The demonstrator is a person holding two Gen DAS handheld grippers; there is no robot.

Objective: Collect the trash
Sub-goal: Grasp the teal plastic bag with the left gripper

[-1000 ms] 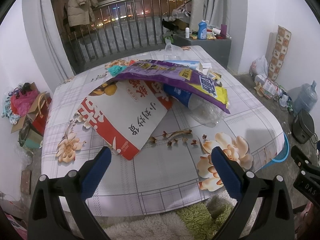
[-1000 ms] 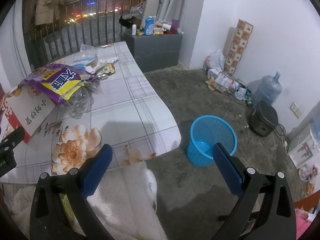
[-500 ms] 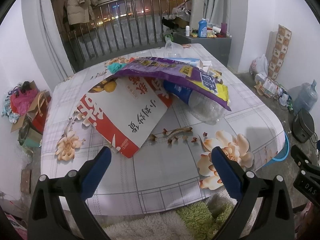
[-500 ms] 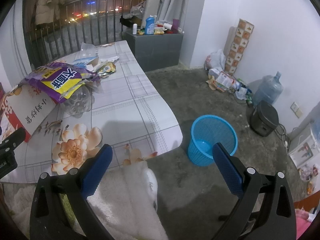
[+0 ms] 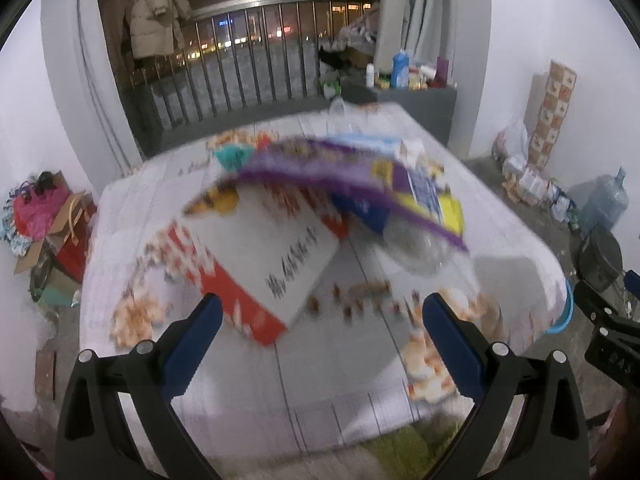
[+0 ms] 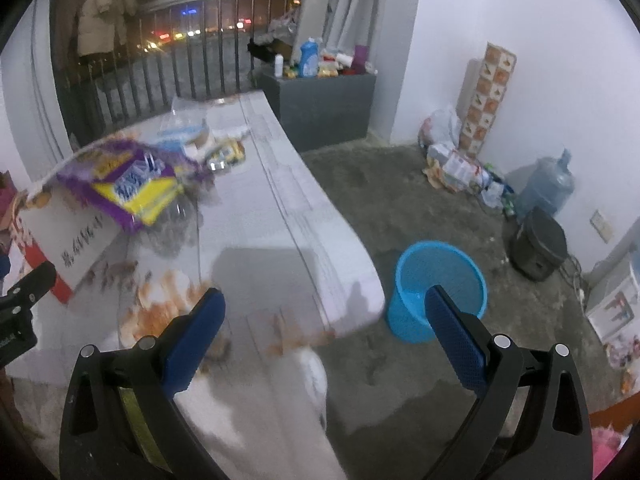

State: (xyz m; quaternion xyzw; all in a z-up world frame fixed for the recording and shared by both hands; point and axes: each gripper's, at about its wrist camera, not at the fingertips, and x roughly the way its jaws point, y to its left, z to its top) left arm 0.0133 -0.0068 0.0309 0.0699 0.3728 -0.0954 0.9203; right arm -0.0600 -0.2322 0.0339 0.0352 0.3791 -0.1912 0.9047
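Note:
Trash lies piled on the flower-print table (image 5: 328, 360): a red and white carton (image 5: 272, 256), a purple and yellow bag (image 5: 360, 176) draped over a clear plastic bottle (image 5: 416, 248), and small wrappers behind. My left gripper (image 5: 320, 320) is open and empty above the table's near part, short of the carton. My right gripper (image 6: 324, 312) is open and empty over the table's right corner. The purple bag (image 6: 132, 184) and carton (image 6: 76, 236) lie far left in the right wrist view. A blue mesh bin (image 6: 440, 288) stands on the floor right of the table.
A grey cabinet (image 6: 324, 104) with bottles stands behind the table by the balcony railing (image 5: 248, 76). A water jug (image 6: 544, 188), a black cooker (image 6: 540, 244) and bags line the right wall. Boxes and bags (image 5: 44, 232) sit on the floor left of the table.
Both grippers have lifted and moved forward over the table; the views are now blurred by motion. The trash pile has not moved. Both grippers stay open.

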